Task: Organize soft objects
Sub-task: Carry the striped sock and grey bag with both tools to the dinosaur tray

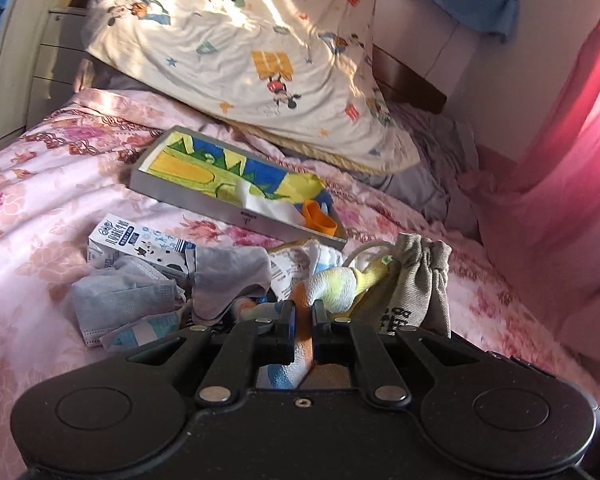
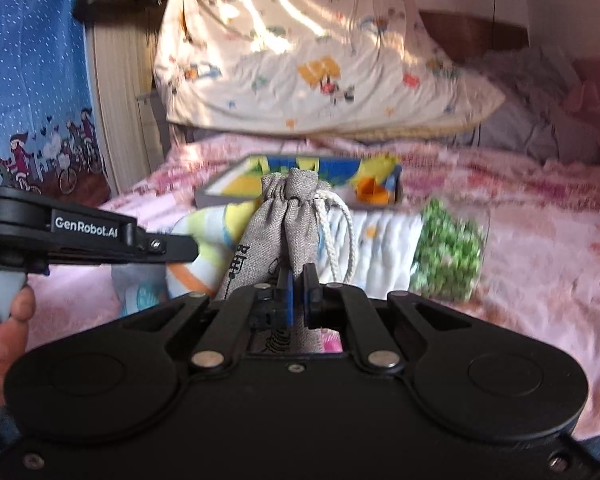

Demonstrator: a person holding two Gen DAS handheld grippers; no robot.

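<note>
Grey linen drawstring pouch [image 2: 288, 216] sits pinched in the right gripper [image 2: 298, 280] above the pink bed [image 2: 540, 240]; the left gripper [image 1: 304, 312] clenches a pastel striped sock [image 1: 332, 280].

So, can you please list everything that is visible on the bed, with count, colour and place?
pillow: one, cream with cartoon print, head of bed
bedspread: one, pink floral, under everything
box: one, grey, colourful cloth inside, mid bed
milk carton: one, white and blue, left of pile
face masks: apparently two, grey-blue, front left
green item: one, blurred, right side
striped sock: one, pastel, in left gripper
drawstring pouch: one, grey, in right gripper
left gripper: black, shut
right gripper: black, shut
</note>
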